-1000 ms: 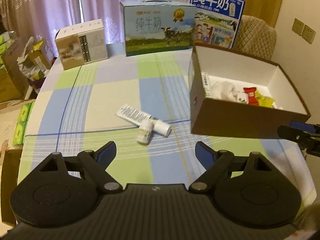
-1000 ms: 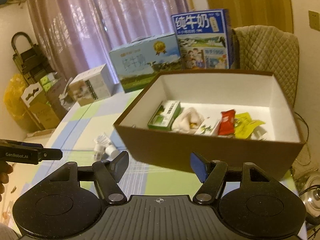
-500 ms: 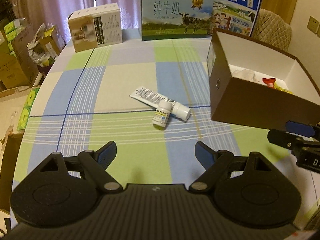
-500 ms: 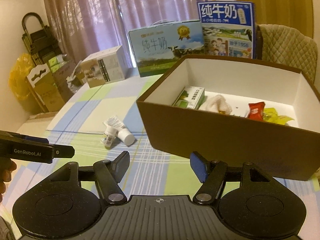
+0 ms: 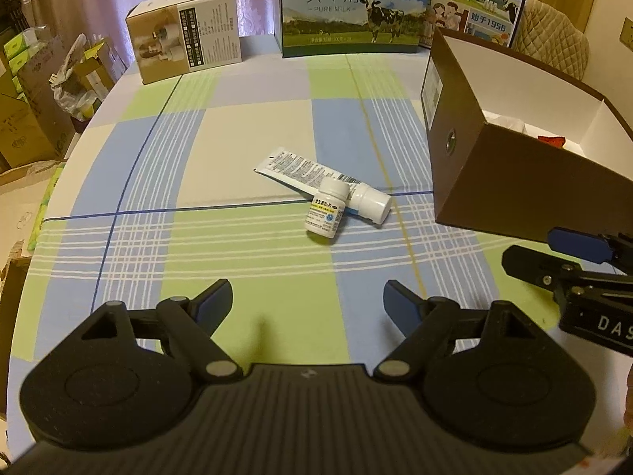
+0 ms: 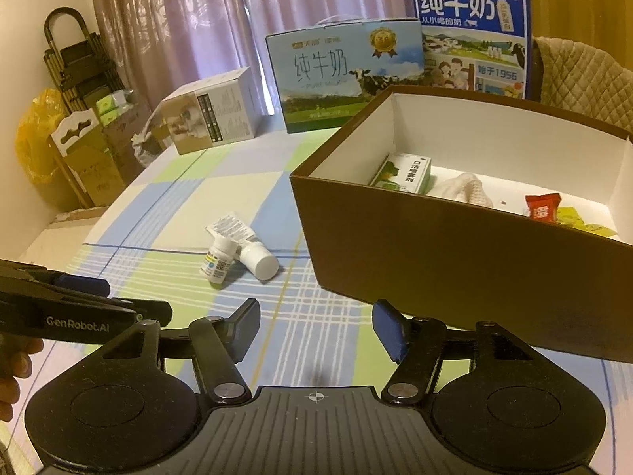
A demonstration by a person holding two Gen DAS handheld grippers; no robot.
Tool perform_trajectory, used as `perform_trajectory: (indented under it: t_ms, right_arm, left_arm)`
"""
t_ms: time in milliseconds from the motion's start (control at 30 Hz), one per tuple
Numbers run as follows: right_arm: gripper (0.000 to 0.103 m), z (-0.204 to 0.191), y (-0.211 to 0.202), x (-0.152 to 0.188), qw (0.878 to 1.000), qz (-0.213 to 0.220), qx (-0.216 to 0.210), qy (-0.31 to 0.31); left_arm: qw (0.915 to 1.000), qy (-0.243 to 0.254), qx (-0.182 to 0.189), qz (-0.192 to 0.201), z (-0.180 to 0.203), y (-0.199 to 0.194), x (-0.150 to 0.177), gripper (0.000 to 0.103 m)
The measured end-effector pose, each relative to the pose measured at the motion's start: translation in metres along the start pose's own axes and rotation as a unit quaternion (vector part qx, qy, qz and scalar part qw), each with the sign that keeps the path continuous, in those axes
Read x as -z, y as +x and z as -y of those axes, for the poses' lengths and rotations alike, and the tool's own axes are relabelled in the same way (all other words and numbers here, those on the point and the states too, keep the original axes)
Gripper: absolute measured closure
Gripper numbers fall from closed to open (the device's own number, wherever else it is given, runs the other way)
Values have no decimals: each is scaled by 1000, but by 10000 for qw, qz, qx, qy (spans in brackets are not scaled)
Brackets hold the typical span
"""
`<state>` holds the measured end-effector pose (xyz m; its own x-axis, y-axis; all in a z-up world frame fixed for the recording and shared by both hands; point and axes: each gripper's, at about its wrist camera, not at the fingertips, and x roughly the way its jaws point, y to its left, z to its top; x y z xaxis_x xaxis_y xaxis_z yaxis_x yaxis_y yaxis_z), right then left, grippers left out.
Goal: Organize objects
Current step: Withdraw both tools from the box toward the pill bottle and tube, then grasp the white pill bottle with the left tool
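Note:
A small white pill bottle (image 5: 326, 213) (image 6: 217, 263) lies on the checked tablecloth, leaning against a white tube (image 5: 316, 180) (image 6: 247, 243) with a round cap. To their right stands a brown cardboard box (image 5: 510, 194) (image 6: 455, 253) with a white inside, holding a green-white carton (image 6: 403, 174), a white cloth, a red packet (image 6: 542, 206) and yellow wrappers. My left gripper (image 5: 307, 304) hovers open in front of the bottle, empty. My right gripper (image 6: 314, 326) is open too, near the box's front corner, with nothing between its fingers.
Two milk cartons (image 5: 354, 8) (image 6: 472, 35) and a beige product box (image 5: 186, 31) stand along the table's far edge. A quilted chair back (image 6: 585, 79) rises behind the brown box. Cardboard boxes and bags (image 6: 71, 146) crowd the floor at the left.
Both grippers have pulled back and swung left, so the bottle and tube now sit nearer the middle of both views. Nothing on the table has moved.

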<state>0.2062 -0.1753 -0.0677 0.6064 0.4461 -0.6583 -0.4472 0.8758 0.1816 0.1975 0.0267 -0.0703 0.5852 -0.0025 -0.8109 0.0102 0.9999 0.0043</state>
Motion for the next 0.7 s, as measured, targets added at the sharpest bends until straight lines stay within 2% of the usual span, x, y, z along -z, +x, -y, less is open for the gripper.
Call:
perform_trajectory:
  t_ms: [300, 500, 700]
  right_arm:
    - [48, -3, 21, 2, 9999, -121, 12, 46]
    - [53, 0, 33, 5, 9997, -196, 102, 132]
    - [59, 6, 42, 7, 9993, -223, 175, 241]
  left_arm:
    - [10000, -22, 54, -29, -4, 14, -2, 23]
    - [9996, 55, 283, 27, -5, 32, -6, 29]
    - [9992, 252, 297, 86, -4, 58, -17, 40]
